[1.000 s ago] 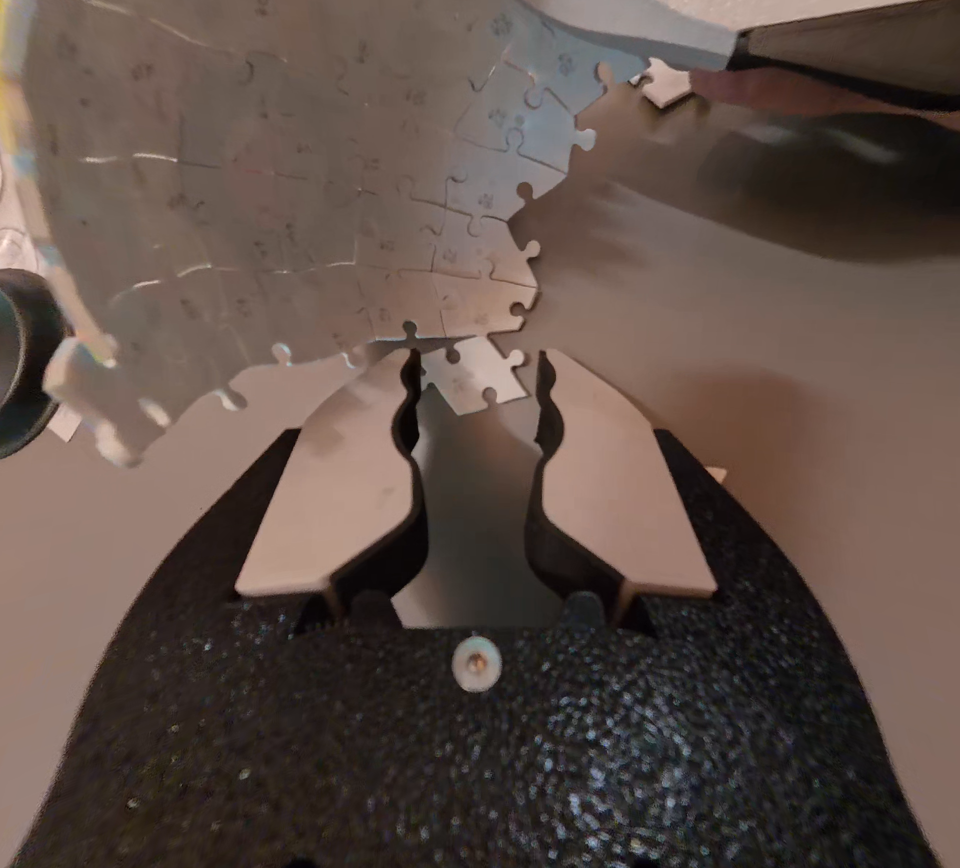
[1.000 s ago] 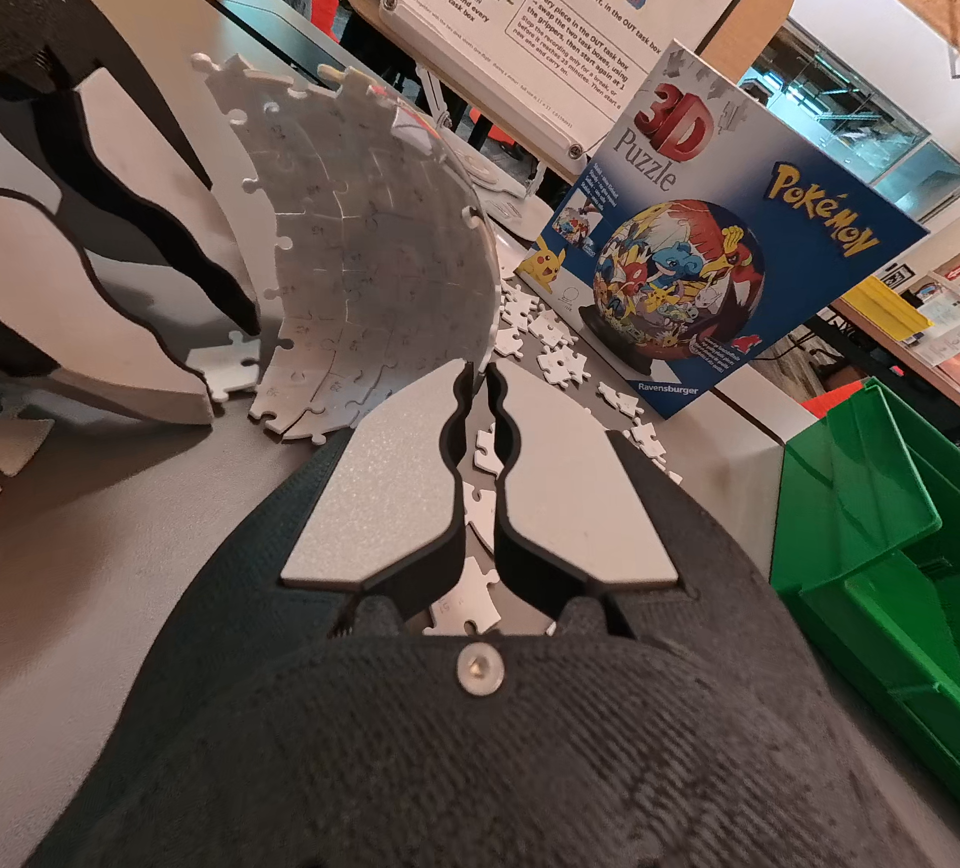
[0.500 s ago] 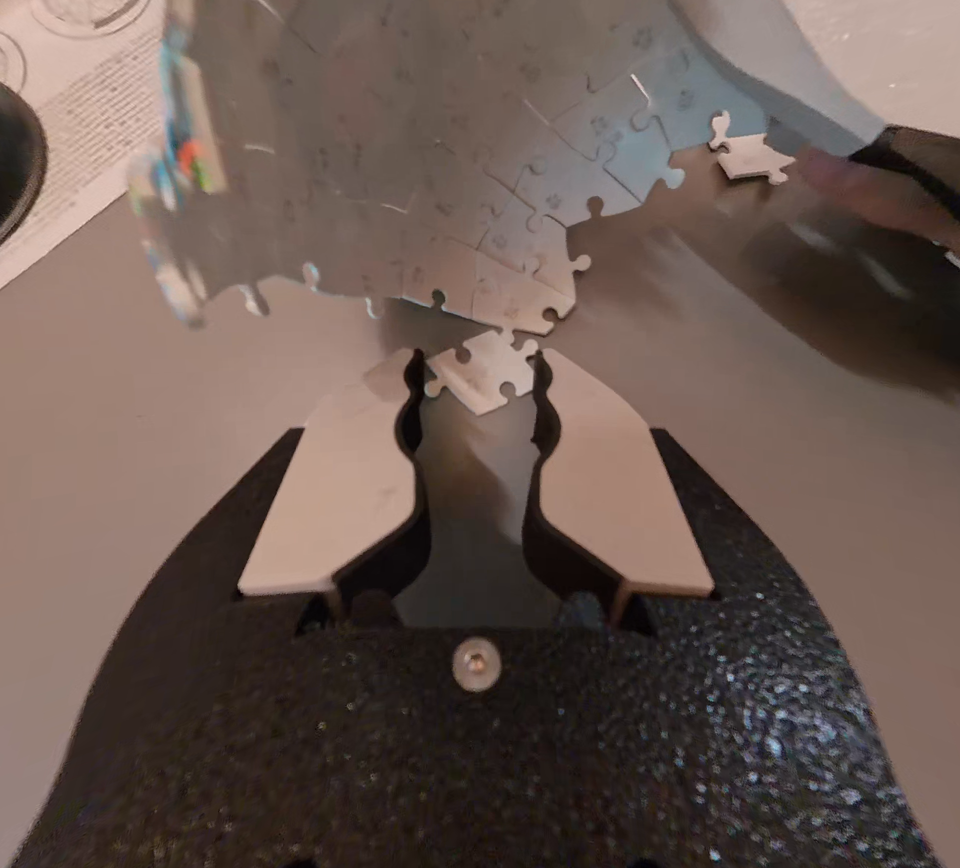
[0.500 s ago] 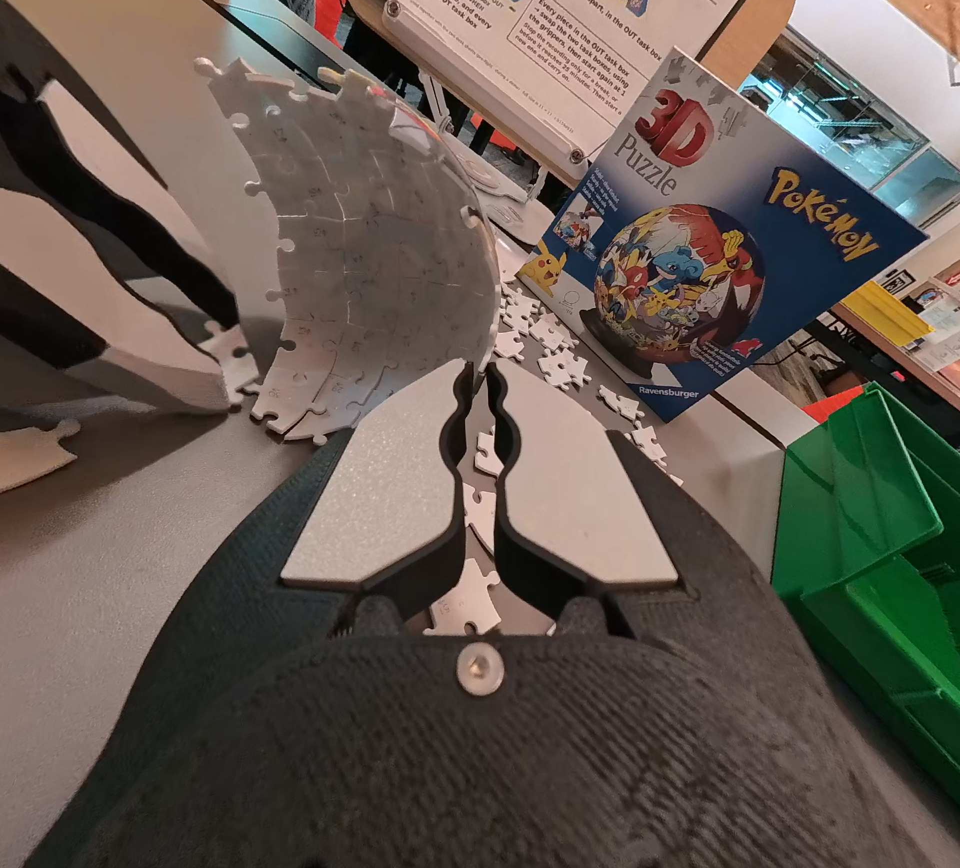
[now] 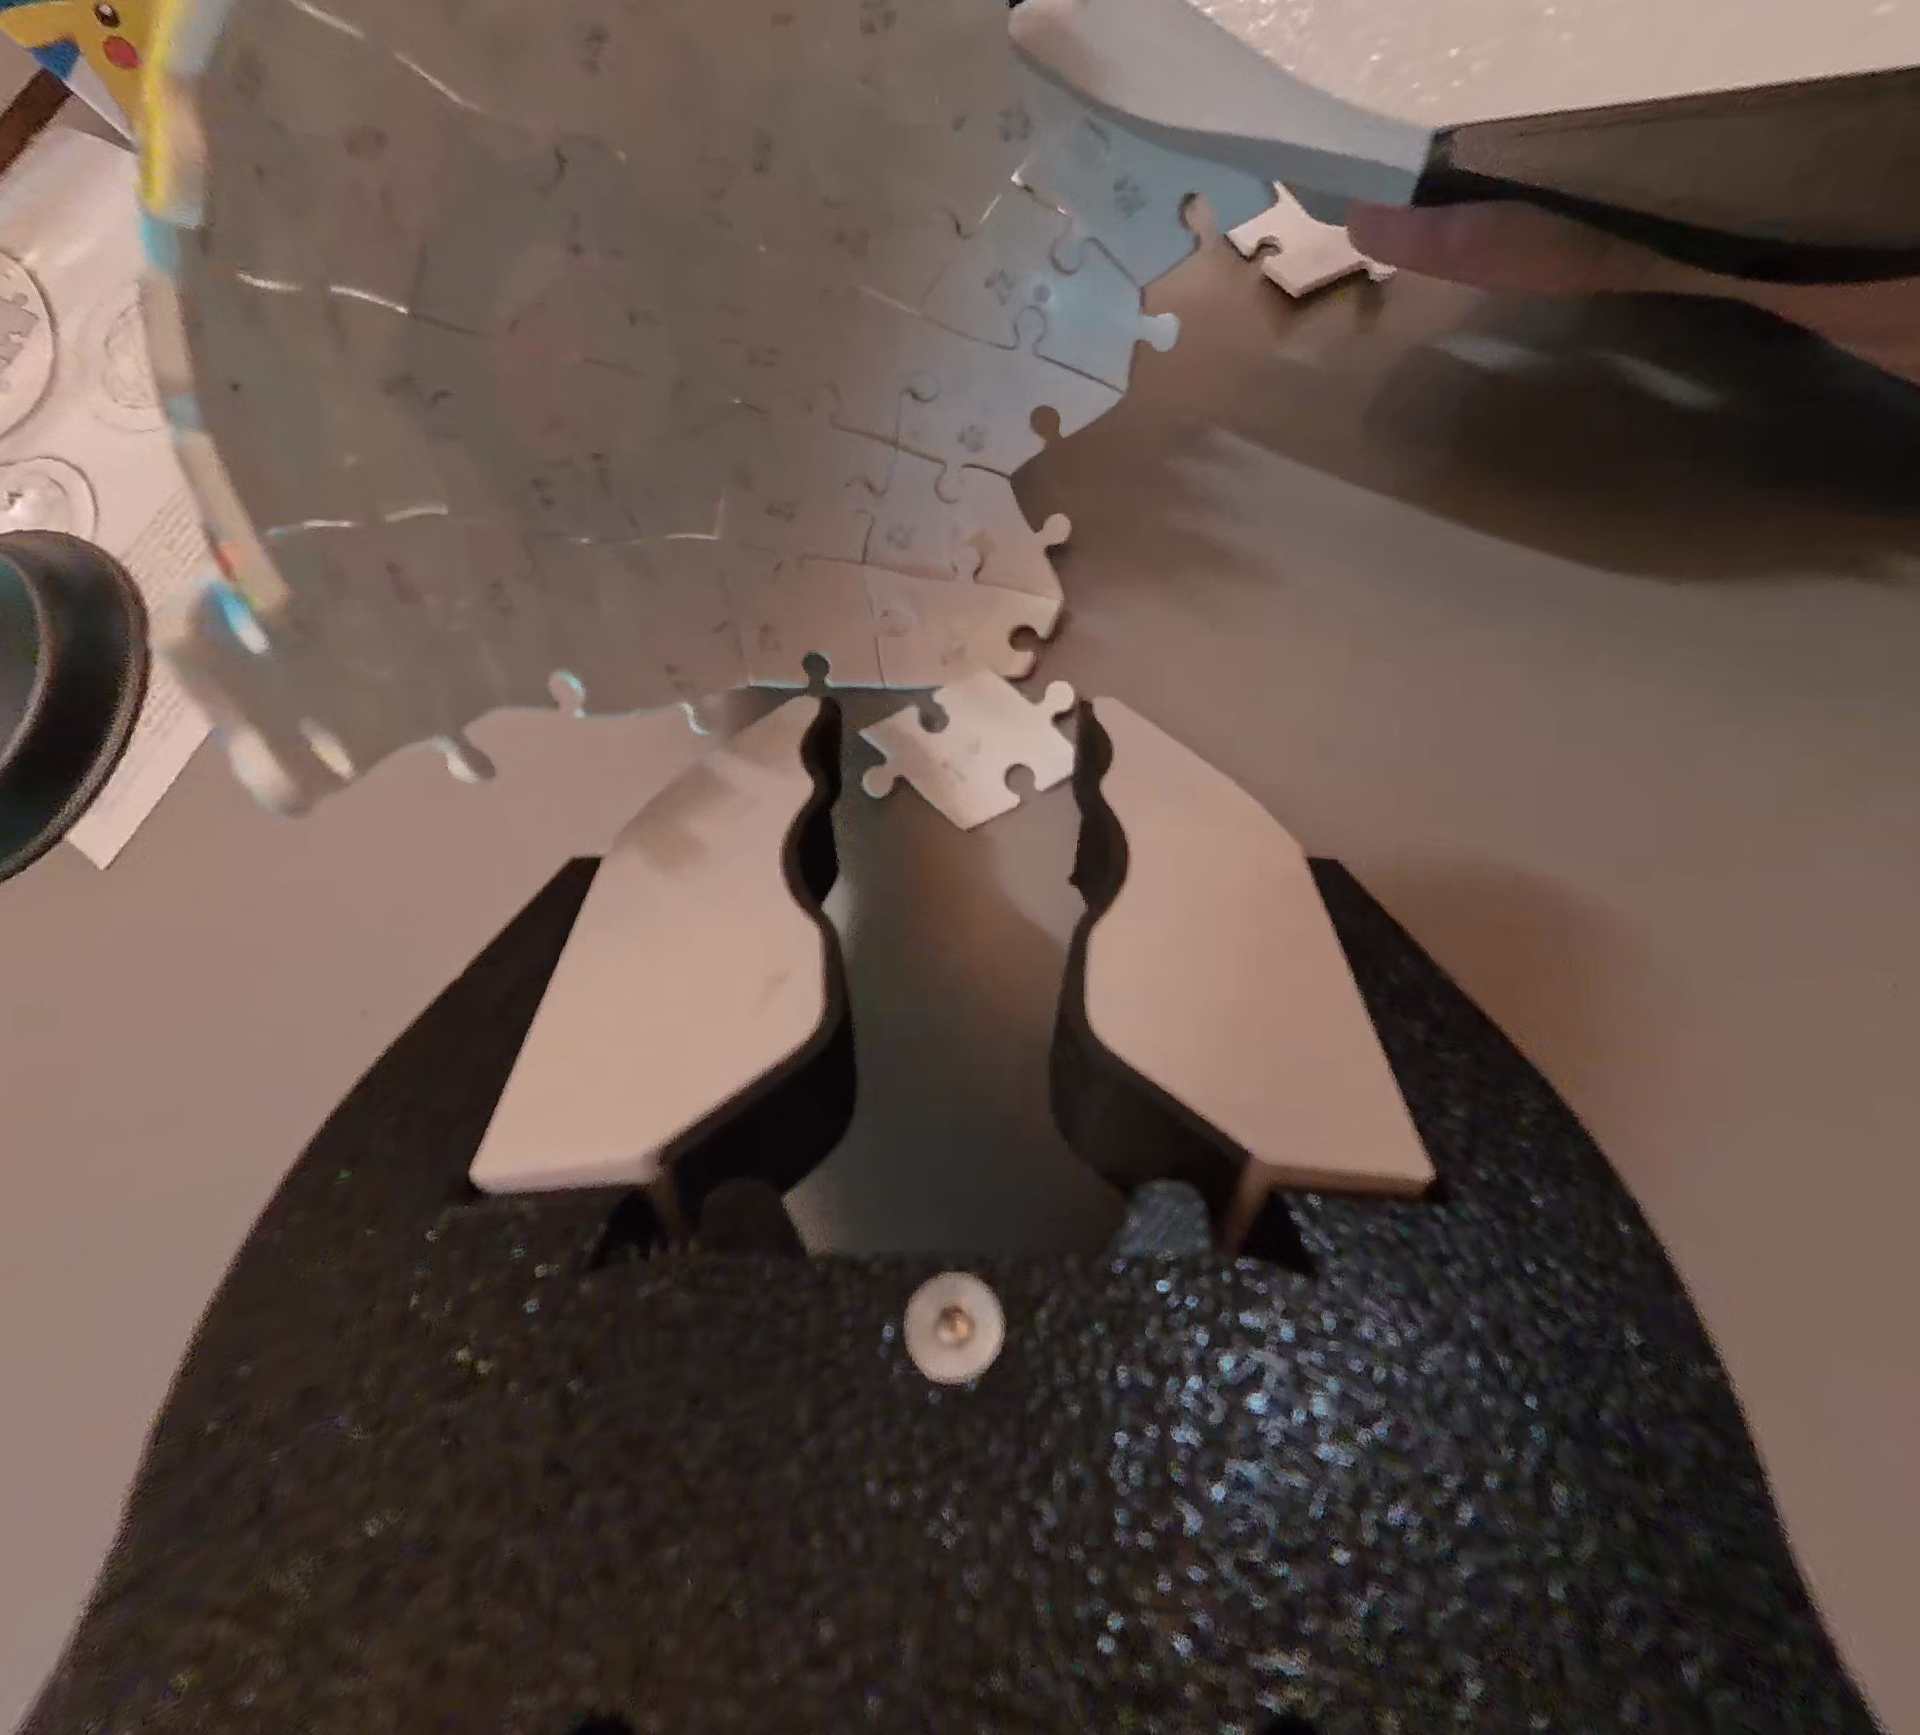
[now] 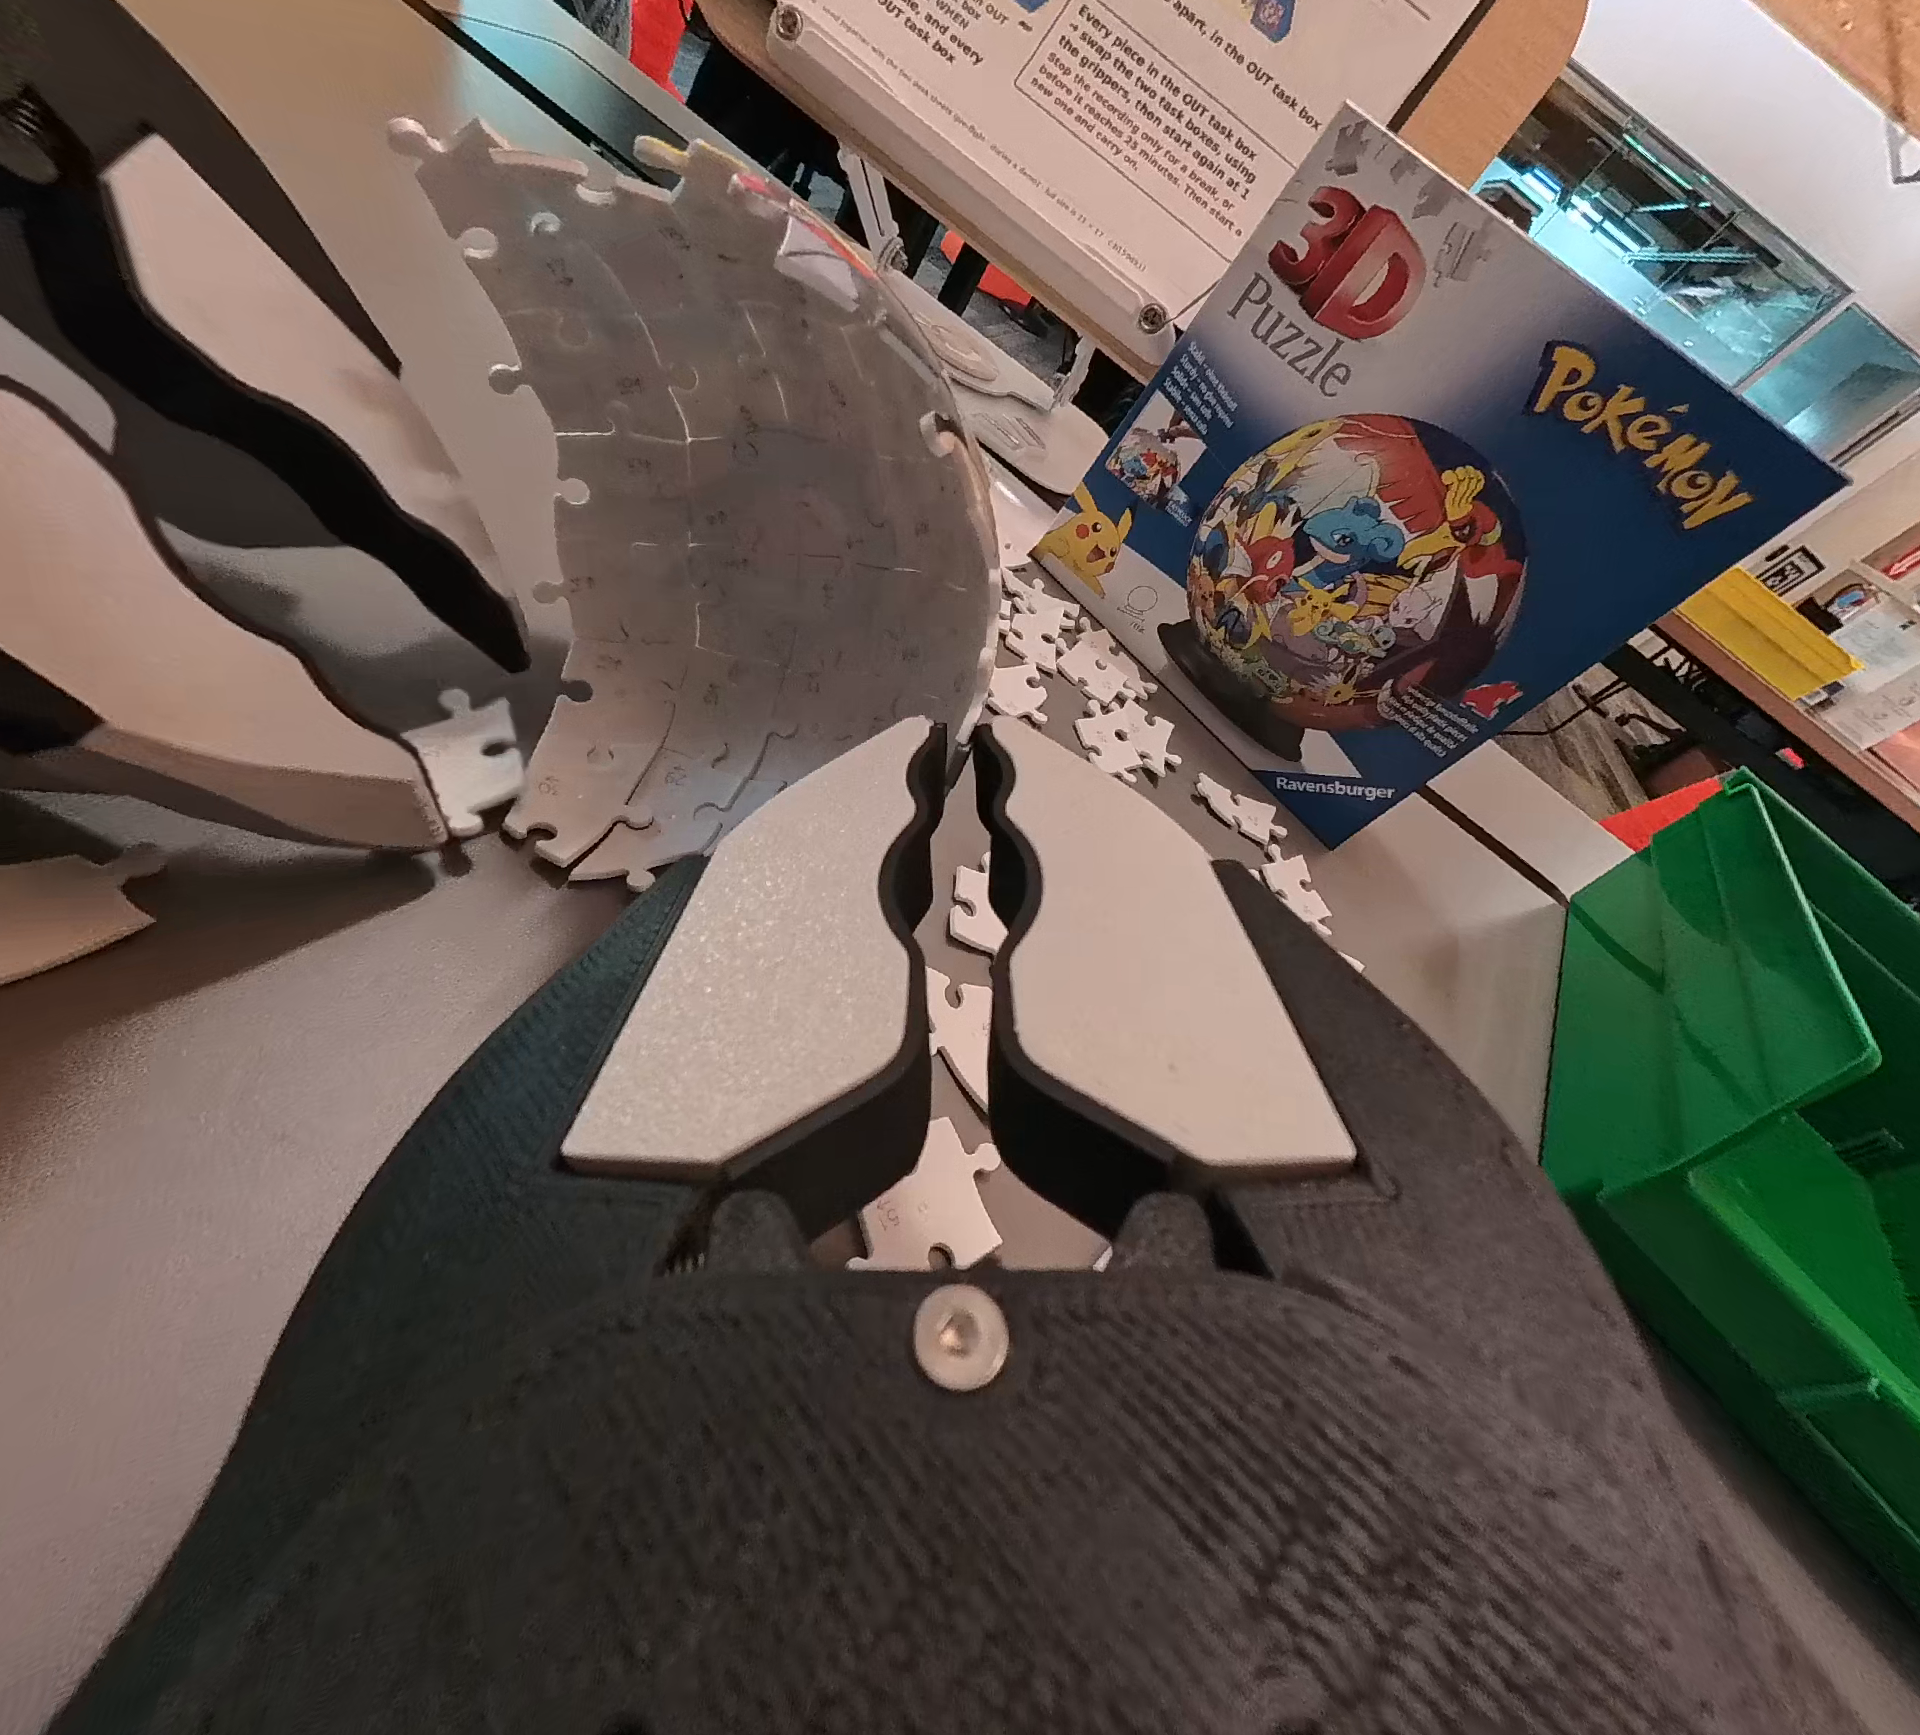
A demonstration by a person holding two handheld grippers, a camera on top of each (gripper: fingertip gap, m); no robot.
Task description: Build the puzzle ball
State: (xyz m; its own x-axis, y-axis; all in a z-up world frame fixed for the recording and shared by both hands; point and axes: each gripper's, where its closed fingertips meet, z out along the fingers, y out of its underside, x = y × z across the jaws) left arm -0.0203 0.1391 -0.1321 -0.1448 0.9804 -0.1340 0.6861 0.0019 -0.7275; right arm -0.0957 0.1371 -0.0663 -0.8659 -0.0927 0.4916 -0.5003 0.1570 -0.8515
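The partly built puzzle ball point(image 5: 623, 283) is a curved grey shell standing on edge on the table, its inner side facing me; it also shows in the right wrist view point(image 6: 748, 542). My left gripper point(image 5: 951, 719) is shut on a single grey puzzle piece point(image 5: 977, 755), held just below the shell's lower knobbed edge. The same piece point(image 6: 468, 750) shows at the left gripper's tips in the right wrist view. My right gripper point(image 6: 961, 735) is shut on the shell's rim. One of its fingers point(image 5: 1247, 116) shows against the shell's right side.
Several loose pieces point(image 6: 1091, 677) lie on the table behind the shell, one point(image 5: 1309, 251) under the right gripper. The blue puzzle box point(image 6: 1403, 522) stands behind them. A green bin point(image 6: 1745, 1062) is at right. A black ring point(image 5: 52, 688) and a paper sheet point(image 5: 62, 335) are at left. Across from one pair of fingers to the other is roughly 10 cm.
The left gripper, still holding its piece, has swung around the shell's lower edge and sits closer under it. The right gripper has kept its hold on the rim.
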